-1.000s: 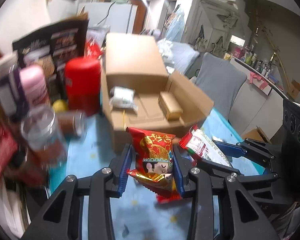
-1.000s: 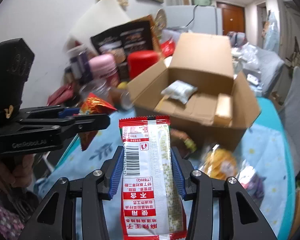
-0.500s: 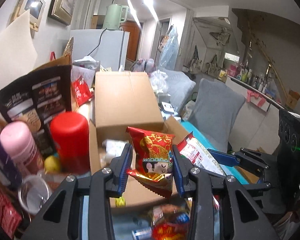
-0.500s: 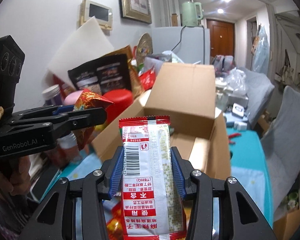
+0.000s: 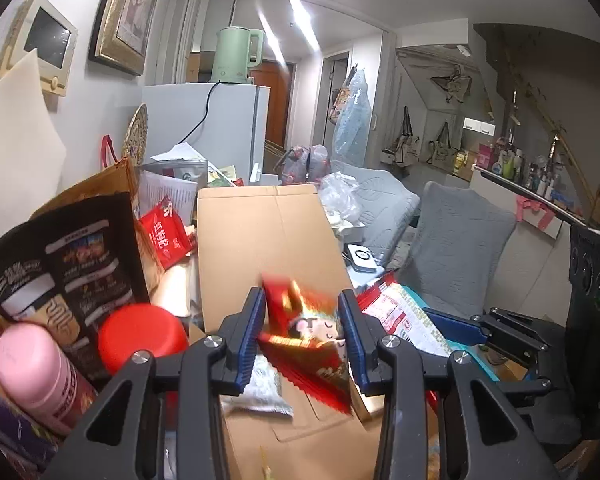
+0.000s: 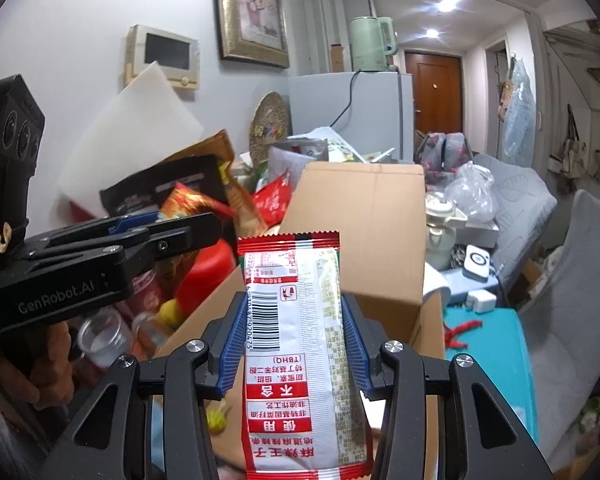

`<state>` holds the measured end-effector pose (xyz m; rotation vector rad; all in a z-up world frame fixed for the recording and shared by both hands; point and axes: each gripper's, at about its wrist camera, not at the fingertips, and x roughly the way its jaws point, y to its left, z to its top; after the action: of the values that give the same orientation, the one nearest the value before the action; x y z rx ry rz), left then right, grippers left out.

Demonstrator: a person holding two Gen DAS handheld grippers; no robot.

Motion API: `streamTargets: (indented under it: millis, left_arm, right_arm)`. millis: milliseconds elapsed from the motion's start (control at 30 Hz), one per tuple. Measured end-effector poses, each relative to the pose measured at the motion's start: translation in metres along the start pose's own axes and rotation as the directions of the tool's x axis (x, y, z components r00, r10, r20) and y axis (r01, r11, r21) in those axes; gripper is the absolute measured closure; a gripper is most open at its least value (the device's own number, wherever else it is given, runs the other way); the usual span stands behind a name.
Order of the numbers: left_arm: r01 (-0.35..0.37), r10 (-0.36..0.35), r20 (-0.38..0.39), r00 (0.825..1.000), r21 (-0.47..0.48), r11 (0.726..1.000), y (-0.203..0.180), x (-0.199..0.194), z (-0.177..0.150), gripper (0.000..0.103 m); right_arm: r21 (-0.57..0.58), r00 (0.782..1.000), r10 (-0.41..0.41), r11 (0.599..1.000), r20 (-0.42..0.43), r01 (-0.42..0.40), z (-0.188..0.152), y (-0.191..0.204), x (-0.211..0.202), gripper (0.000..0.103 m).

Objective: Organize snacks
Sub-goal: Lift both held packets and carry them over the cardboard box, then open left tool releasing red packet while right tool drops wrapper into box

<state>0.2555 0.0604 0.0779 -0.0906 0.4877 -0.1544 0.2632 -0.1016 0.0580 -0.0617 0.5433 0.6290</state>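
Observation:
My left gripper (image 5: pixel 303 330) has its jaws spread over the open cardboard box (image 5: pixel 268 248). The red cartoon-face snack bag (image 5: pixel 306 338) is blurred between the jaws and hangs tilted below them, over the box floor. A white-grey packet (image 5: pixel 262 390) lies inside the box. My right gripper (image 6: pixel 290 342) is shut on a long red-and-white snack packet (image 6: pixel 296 360), held upright just before the same box (image 6: pixel 364 232). The left gripper (image 6: pixel 100 256) shows at the left of the right wrist view. The right gripper (image 5: pixel 496 332) shows at the right of the left wrist view.
Left of the box stand a red canister (image 5: pixel 142 336), a pink bottle (image 5: pixel 36 368) and a black snack bag (image 5: pixel 60 264). A grey chair (image 5: pixel 460 248) and a teal tablecloth (image 6: pixel 488 340) lie to the right. A fridge (image 5: pixel 220 128) with a green kettle stands behind.
Both grippers rose and moved forward over the box. The left jaws have opened wider and the red snack bag is slipping down, blurred. The right gripper still holds its packet.

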Motion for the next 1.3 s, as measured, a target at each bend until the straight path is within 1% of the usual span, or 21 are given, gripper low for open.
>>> streamTargets:
  millis: [167, 300, 400, 667, 833, 1067, 1167, 1233, 1300]
  left_arm:
    - [-0.021, 0.021, -0.024, 0.999, 0.0, 1.0, 0.007, 0.028, 0.002, 0.065]
    - [-0.035, 0.035, -0.071, 0.997, -0.003, 0.999, 0.014, 0.055, -0.003, 0.065]
    - [-0.054, 0.054, -0.109, 0.993, -0.002, 0.999, 0.022, 0.074, -0.007, 0.065]
    - [-0.099, 0.098, -0.195, 0.976, 0.004, 0.995, 0.033, 0.109, -0.019, 0.065]
    - [-0.113, 0.114, -0.236, 0.965, 0.016, 0.993, 0.031, 0.122, -0.025, 0.065]
    - [-0.154, 0.161, -0.26, 0.952, 0.049, 0.987, 0.027, 0.127, -0.029, 0.065]
    - [-0.156, 0.164, -0.281, 0.946, 0.049, 0.986, 0.029, 0.13, -0.03, 0.065]
    - [-0.15, 0.155, -0.288, 0.945, 0.04, 0.988, 0.029, 0.13, -0.03, 0.065]
    - [-0.16, 0.165, -0.29, 0.943, 0.042, 0.986, 0.029, 0.13, -0.03, 0.065]
  right_arm:
    - [0.03, 1.0, -0.009, 0.999, -0.02, 0.01, 0.006, -0.015, 0.025, 0.058]
    - [0.04, 0.998, -0.025, 0.999, -0.051, 0.027, 0.006, -0.025, 0.048, 0.058]
    - [0.048, 0.997, -0.017, 0.999, -0.078, 0.02, 0.003, -0.029, 0.063, 0.058]
    - [0.026, 0.98, -0.03, 0.999, -0.195, 0.036, -0.012, -0.031, 0.101, 0.058]
    - [0.028, 0.968, -0.057, 0.997, -0.244, 0.066, -0.02, -0.035, 0.114, 0.058]
    - [0.05, 0.948, -0.092, 0.992, -0.306, 0.113, -0.028, -0.044, 0.125, 0.057]
    - [0.049, 0.937, -0.098, 0.991, -0.334, 0.121, -0.031, -0.046, 0.129, 0.054]
    - [0.05, 0.933, -0.102, 0.991, -0.344, 0.127, -0.032, -0.047, 0.132, 0.054]
    - [0.053, 0.928, -0.111, 0.989, -0.356, 0.138, -0.033, -0.047, 0.133, 0.054]
